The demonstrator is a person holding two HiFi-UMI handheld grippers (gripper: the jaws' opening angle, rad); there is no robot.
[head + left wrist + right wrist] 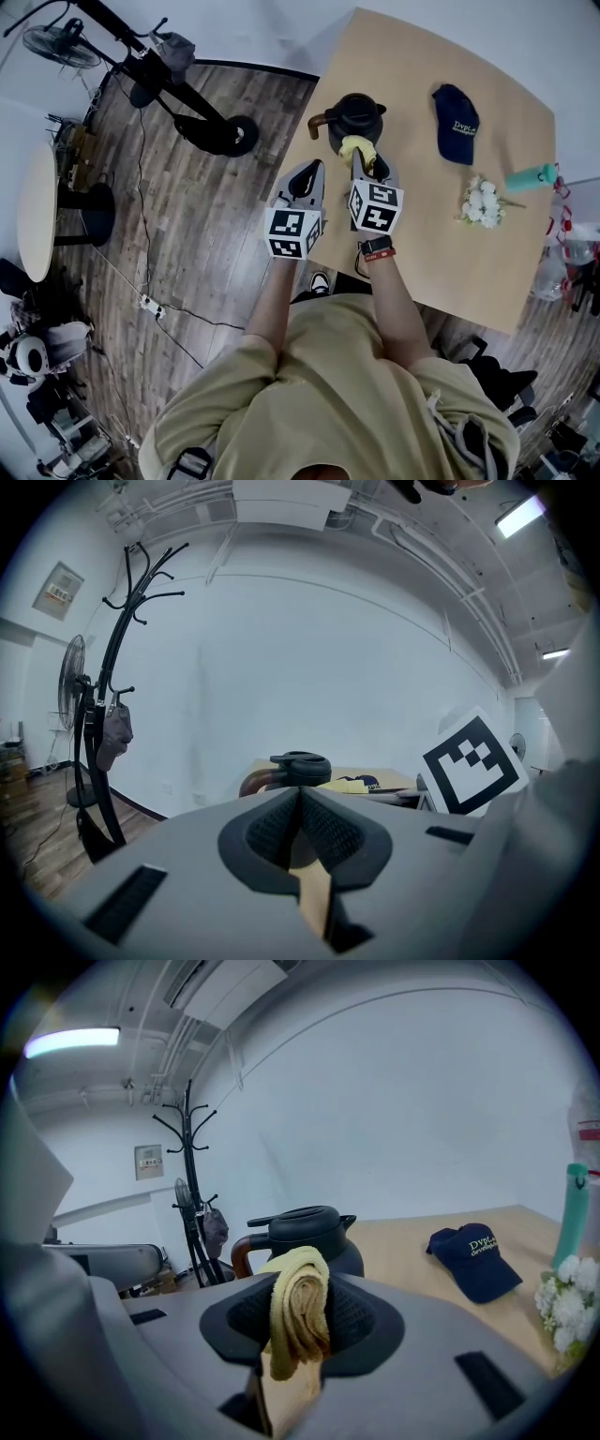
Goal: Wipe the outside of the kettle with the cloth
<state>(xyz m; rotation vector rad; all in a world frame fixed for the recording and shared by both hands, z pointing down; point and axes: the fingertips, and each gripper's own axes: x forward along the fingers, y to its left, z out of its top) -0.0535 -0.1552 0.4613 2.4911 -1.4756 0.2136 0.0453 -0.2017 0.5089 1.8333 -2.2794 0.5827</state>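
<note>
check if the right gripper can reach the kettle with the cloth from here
Probably yes. The right gripper is shut on the yellow cloth and sits just short of the kettle, with nothing between them; the cap lies well off to the right.

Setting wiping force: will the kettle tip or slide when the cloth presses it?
The kettle looks squat and broad, so tipping seems unlikely. It stands free on the smooth table, so the cloth may slide it. Its side handle might make it turn.

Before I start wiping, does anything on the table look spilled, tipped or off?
Nothing is spilled or damaged. The kettle stands upright, though close to the table edge, with its handle toward that edge. The cloth is bunched in the right gripper.
</note>
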